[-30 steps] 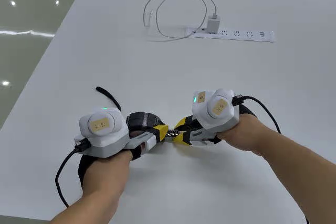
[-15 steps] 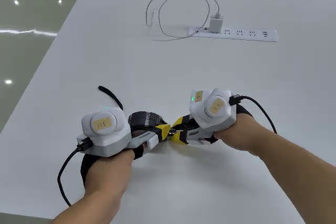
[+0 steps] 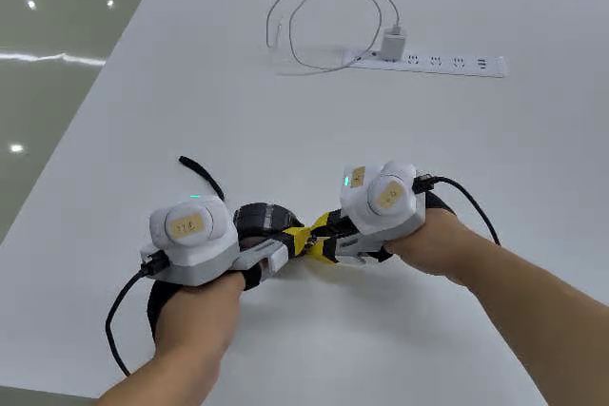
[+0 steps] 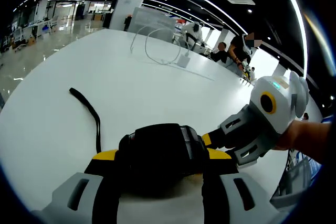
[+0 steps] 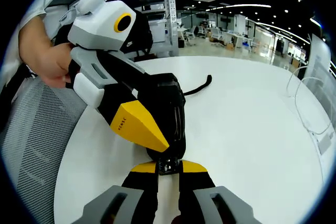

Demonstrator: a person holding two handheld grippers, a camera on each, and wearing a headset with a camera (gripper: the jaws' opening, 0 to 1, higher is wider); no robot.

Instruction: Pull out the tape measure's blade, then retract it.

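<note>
Tape measure [image 3: 259, 220], black case: sitting at the near side of the white desk [image 3: 238, 111], being clamped across its body by the left claw [image 4: 160, 157], with its black strap [image 3: 200, 176] trailing onto the desk behind. Blade tip [image 5: 169, 164]: barely showing at the case mouth, being pinched by the right claw [image 5: 169, 170], whose yellow tips are pressing together on it. Power strip [image 3: 447, 63], charger [image 3: 391, 45] and looped white cable [image 3: 314, 16]: lying well apart at the far side.

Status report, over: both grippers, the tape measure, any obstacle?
Left gripper shut on tape measure case. Right gripper shut on blade hook, blade not yet drawn out. Power strip far off, not in the way.
</note>
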